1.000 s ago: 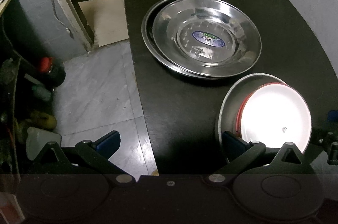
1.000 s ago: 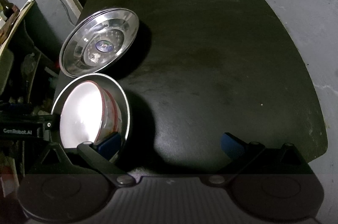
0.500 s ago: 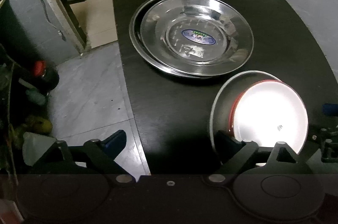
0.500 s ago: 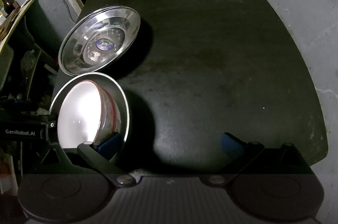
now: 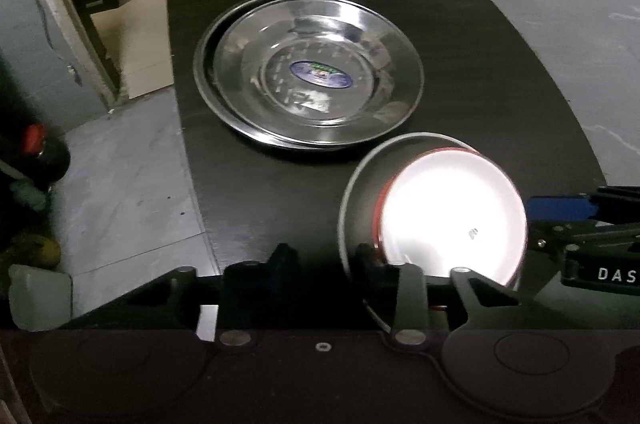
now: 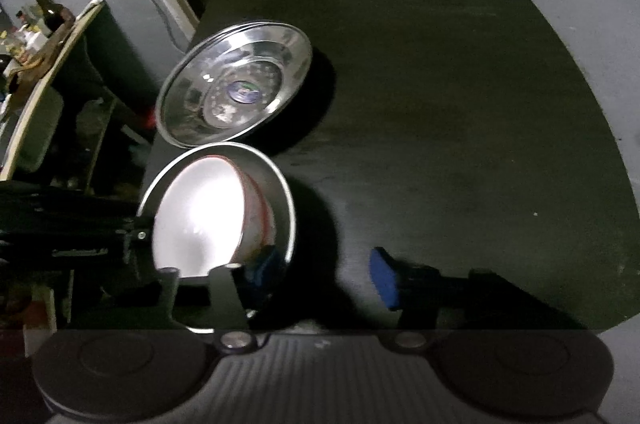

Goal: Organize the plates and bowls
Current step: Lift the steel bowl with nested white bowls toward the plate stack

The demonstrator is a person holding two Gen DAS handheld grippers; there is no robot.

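Your left gripper [image 5: 322,256] is closing across the near-left rim of the steel bowl [image 5: 352,184]; its pads are not yet pressing. Your right gripper [image 6: 324,272] is closing too, one blue pad inside the opposite rim and one outside it. You are probably taking both sides so the white bowl [image 5: 452,216] nested inside is riding level. That stack is sitting just beside the stacked steel plates [image 5: 316,76] on the black table [image 5: 460,44].
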